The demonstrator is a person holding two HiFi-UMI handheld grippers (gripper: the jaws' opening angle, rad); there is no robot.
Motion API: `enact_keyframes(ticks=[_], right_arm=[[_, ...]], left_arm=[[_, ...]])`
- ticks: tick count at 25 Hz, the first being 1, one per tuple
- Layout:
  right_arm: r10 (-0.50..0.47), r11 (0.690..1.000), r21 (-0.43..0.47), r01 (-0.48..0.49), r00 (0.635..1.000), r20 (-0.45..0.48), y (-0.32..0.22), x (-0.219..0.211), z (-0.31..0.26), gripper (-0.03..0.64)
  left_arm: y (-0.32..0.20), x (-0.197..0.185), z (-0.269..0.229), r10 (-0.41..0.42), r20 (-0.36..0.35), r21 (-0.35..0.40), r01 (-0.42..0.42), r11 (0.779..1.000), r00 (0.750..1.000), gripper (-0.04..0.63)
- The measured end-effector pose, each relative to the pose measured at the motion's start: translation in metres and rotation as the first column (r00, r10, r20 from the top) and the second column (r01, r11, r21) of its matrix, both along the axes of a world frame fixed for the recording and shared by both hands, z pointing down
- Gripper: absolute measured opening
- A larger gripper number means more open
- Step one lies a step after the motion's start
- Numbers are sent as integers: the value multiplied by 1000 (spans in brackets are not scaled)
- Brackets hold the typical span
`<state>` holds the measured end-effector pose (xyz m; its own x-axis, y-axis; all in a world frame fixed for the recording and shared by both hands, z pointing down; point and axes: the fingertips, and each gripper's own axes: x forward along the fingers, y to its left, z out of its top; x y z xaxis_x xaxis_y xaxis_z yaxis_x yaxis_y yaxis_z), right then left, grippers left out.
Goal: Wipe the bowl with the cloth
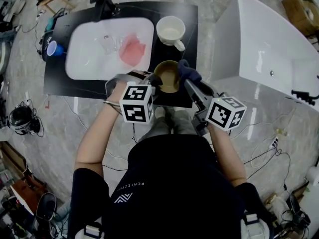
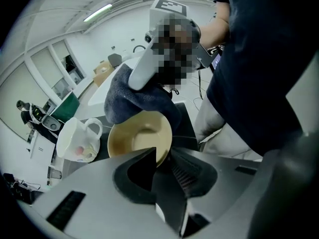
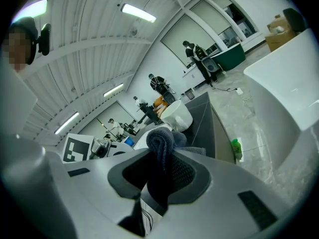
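Observation:
A tan bowl point(image 1: 167, 76) point(image 2: 137, 138) is at the front edge of the black counter point(image 1: 187, 19). My left gripper point(image 1: 152, 81) point(image 2: 162, 156) has the bowl's near rim pinched between its jaws. A dark blue cloth point(image 1: 188, 72) point(image 2: 134, 96) point(image 3: 162, 143) is bunched up in my right gripper point(image 1: 193, 83) point(image 3: 162, 158), which is shut on it. The cloth rests against the bowl's right rim and hangs over its far edge in the left gripper view. The bowl is hidden in the right gripper view.
A white mug point(image 1: 172, 31) point(image 2: 77, 138) point(image 3: 177, 116) stands behind the bowl. The white sink basin point(image 1: 87, 59) holds a pink cloth point(image 1: 132, 50) and a clear glass point(image 1: 109, 43). A blue cup point(image 1: 54, 49) sits at its left. A white bathtub point(image 1: 269, 49) is on the right. Cables lie on the floor.

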<state>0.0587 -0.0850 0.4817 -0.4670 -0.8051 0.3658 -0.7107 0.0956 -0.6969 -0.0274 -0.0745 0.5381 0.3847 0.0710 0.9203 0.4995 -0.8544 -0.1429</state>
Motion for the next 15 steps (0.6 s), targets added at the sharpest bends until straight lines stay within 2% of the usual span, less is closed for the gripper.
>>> enact_keyframes(ticks=[3,7,10,15], right_arm=[[-13,1000,3,13,1000,5,-2,-1,0,89],[-13,1000,11,13,1000,0,-5,4,0,89],[-12,1000,23,12,1000,-12,-5,9,-3,89],[-59,996,68,64,995,-77,-3,13,-14,89]], left_arm=[[3,1,4,30,35,8,-30,1000,999,92],[7,5,9,45,46,-2,-45,999,998,55],[5,10,7,26,19,-4,-26,1000,999,29],[-2,17,-6,-75,-66,-29,73,997,995,20]])
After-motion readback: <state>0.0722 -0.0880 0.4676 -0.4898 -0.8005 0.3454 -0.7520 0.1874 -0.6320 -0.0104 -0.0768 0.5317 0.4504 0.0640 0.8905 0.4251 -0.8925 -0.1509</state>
